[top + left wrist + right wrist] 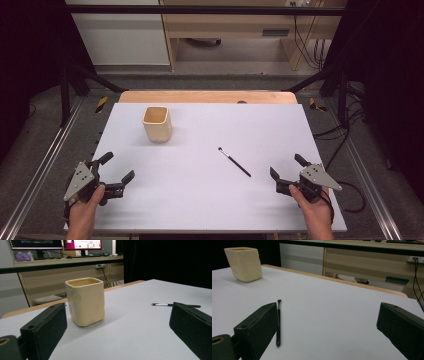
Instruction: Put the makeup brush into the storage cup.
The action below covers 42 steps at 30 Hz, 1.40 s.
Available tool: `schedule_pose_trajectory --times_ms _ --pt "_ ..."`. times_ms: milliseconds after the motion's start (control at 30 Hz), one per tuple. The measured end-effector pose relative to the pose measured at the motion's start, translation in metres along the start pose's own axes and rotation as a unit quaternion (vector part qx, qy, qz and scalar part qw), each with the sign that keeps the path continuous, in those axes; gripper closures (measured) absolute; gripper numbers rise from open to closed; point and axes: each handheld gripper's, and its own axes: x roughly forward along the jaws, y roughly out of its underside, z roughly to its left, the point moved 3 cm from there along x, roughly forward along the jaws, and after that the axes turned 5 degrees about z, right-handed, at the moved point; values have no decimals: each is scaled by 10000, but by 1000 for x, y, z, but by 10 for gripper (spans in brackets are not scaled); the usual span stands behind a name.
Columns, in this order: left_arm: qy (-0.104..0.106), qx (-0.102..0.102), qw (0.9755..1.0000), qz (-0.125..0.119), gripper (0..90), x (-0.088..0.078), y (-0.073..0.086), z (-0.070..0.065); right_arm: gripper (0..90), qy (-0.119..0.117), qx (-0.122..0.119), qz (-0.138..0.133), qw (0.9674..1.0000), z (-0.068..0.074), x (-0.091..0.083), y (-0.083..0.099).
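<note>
While both tools rest with jaws apart and empty, we see the thin black makeup brush (234, 161) just left of our right tool (286, 172); its slim handle could roll or slip from a careless pinch.

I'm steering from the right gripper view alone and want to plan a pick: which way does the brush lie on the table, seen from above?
Observer: In the high view the brush lies diagonally, its bristle tip toward the cup.
Operator: Is the cup empty?
Observer: The high view looks into its mouth: nothing shows inside.
Operator: Where's the left gripper?
Observer: The left gripper sits near the table's left front corner, jaws open, holding nothing.
Operator: And mine?
Observer: The right gripper sits open just right of the brush handle, apart from it.
</note>
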Motion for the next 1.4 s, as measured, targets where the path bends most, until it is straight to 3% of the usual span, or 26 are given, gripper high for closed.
schedule_pose_trajectory --times_ms 433,733,900,1067,1167,1400 --pt "58 -54 9999 -70 10 -5 -1 -2 47 36 -60 182 9998 5 -2 -1" --pt "109 -37 9999 -31 10 -2 -1 -4 42 -76 82 341 9994 9 -4 -2" --pt "97 -42 9999 2 10 -3 0 -3 43 -101 -318 582 9977 18 0 -4" --pt "13 -262 9995 -174 10 -8 -2 1 43 -189 -527 716 9959 35 5 -10" --pt "-28 -310 9993 -206 9 -10 -1 5 43 -301 -607 797 9945 45 9 -20" --pt "-55 -242 9997 -89 9 -8 2 6 51 -366 -709 1157 9901 47 16 -42"
